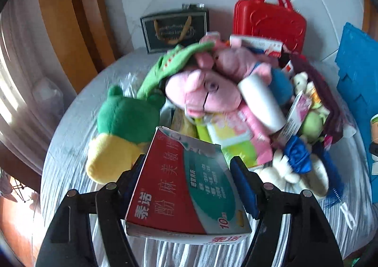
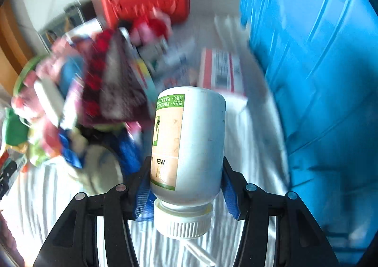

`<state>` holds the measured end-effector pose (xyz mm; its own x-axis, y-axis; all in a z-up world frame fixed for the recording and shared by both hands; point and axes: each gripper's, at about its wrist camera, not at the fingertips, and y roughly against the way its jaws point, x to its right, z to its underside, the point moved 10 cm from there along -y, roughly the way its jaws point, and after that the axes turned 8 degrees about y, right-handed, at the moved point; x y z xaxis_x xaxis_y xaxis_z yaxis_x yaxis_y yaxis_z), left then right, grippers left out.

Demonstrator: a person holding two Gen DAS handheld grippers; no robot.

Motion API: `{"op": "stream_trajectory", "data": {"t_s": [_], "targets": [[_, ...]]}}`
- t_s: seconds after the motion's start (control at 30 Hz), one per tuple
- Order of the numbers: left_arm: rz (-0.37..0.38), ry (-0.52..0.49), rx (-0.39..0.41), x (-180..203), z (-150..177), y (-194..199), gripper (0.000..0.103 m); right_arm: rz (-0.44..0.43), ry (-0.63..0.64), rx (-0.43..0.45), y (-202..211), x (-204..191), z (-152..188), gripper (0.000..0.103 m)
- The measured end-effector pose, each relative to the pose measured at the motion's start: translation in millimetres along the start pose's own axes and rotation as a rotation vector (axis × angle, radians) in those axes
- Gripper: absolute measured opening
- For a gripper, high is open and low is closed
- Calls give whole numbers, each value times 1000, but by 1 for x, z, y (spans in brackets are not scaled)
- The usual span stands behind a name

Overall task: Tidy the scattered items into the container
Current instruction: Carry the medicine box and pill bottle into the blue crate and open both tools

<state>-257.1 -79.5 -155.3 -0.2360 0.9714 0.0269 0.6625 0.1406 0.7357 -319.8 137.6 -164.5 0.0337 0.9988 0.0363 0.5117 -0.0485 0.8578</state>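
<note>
My left gripper (image 1: 187, 163) is shut on a red, white and teal medicine box (image 1: 184, 186), which sits tilted between the blue pads above the striped sheet. My right gripper (image 2: 186, 163) is shut on a white pill bottle (image 2: 200, 139) with a green and tan label, held cap toward the camera. The blue plastic container (image 2: 319, 78) rises close on the right of the bottle; its edge (image 1: 359, 73) also shows at the far right of the left wrist view. A heap of scattered items lies ahead of both grippers.
The heap holds a pink plush (image 1: 208, 92), a green and yellow plush (image 1: 127, 120), a white roll (image 1: 262, 104) and a white plush (image 1: 283, 172). A red carry case (image 1: 269, 21) and a dark gift bag (image 1: 174, 28) stand behind. A flat pink and white box (image 2: 222, 71) lies near the container.
</note>
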Motion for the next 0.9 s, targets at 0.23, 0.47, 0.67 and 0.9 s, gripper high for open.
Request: {"op": "stream_trajectory", "data": {"t_s": [0.23, 0.47, 0.67, 0.9], "targets": [[102, -60, 283, -35, -100, 11, 70, -5, 5, 249, 44, 11, -42, 53], [305, -118, 398, 47, -128, 72, 70, 62, -6, 436, 145, 52, -70, 53], [461, -207, 444, 148, -124, 120, 70, 166, -42, 537, 206, 113, -73, 53], [549, -282, 457, 277, -107, 171, 70, 264, -52, 566, 248, 224, -63, 53]]}}
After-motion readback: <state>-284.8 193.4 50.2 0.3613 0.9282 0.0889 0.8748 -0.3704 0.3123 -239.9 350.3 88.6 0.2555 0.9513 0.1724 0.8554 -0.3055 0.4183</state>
